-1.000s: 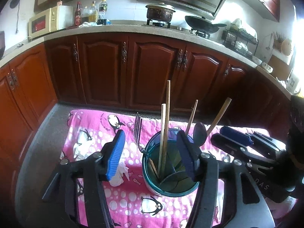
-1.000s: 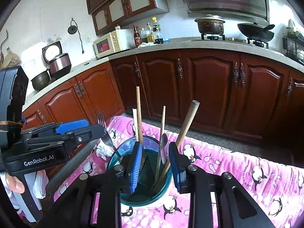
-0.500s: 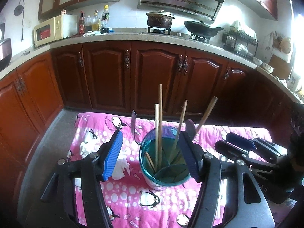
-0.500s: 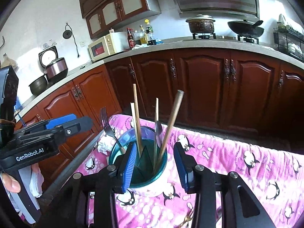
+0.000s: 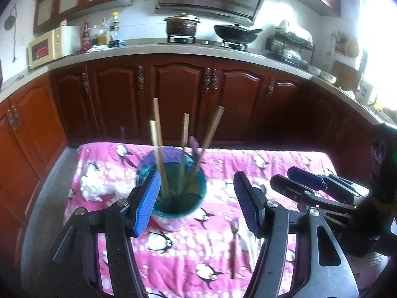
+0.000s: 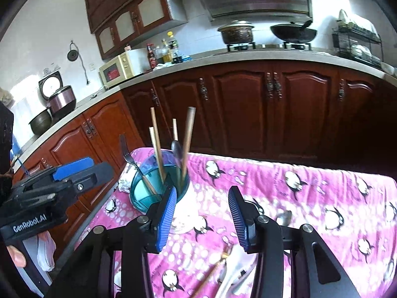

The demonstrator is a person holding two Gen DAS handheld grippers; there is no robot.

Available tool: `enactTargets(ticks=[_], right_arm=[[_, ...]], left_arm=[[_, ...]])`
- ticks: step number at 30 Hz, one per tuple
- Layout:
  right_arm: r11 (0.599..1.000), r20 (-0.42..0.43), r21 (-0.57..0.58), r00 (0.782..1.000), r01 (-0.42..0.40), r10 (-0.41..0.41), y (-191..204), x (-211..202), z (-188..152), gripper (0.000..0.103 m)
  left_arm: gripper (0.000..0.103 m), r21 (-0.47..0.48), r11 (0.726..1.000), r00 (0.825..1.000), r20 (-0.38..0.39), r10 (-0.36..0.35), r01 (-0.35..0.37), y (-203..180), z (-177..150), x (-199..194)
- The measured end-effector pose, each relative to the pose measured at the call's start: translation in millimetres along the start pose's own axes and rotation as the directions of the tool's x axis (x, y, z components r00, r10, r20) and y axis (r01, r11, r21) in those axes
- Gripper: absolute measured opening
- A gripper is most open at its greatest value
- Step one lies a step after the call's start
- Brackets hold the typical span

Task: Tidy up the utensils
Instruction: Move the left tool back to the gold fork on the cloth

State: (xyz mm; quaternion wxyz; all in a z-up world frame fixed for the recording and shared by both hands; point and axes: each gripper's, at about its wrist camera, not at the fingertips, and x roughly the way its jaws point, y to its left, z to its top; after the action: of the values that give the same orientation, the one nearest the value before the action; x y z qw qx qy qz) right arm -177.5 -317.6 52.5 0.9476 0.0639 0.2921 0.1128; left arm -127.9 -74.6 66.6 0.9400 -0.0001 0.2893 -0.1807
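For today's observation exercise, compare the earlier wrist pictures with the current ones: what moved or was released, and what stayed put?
Both grippers backed away from the teal utensil holder, which now looks smaller and sits left of centre. The right gripper was narrow around the handles in the holder; its jaws are opening, nothing between them. The left gripper stayed open and empty. The holder, its wooden handles and fork, and the pink cloth kept their places.

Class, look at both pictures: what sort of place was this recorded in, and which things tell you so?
A home kitchen, most likely: a lidded dark pot and black wok sit on a stove, a cream microwave oven stands on the counter, and dark red wooden cabinets run beneath.
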Motion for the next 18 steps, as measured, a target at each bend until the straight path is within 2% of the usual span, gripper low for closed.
enactTargets(ticks=[7,18], right_arm=[[0.997,-0.009,0.049,0.998,0.061,-0.061,-26.5,-26.6,-15.2,0.042],[0.984,-0.058,0.110,0.990,0.137,-0.131,-67.0,-41.5,-40.5,0.043]], left_arm=[[0.061,0.013,0.998,0.998,-0.035,-0.057,0.057,-33.4,-9.6,8.0],[0.061,0.029,0.995,0.990,-0.112,-0.092,0.096,-63.2,-25.6,33.6]])
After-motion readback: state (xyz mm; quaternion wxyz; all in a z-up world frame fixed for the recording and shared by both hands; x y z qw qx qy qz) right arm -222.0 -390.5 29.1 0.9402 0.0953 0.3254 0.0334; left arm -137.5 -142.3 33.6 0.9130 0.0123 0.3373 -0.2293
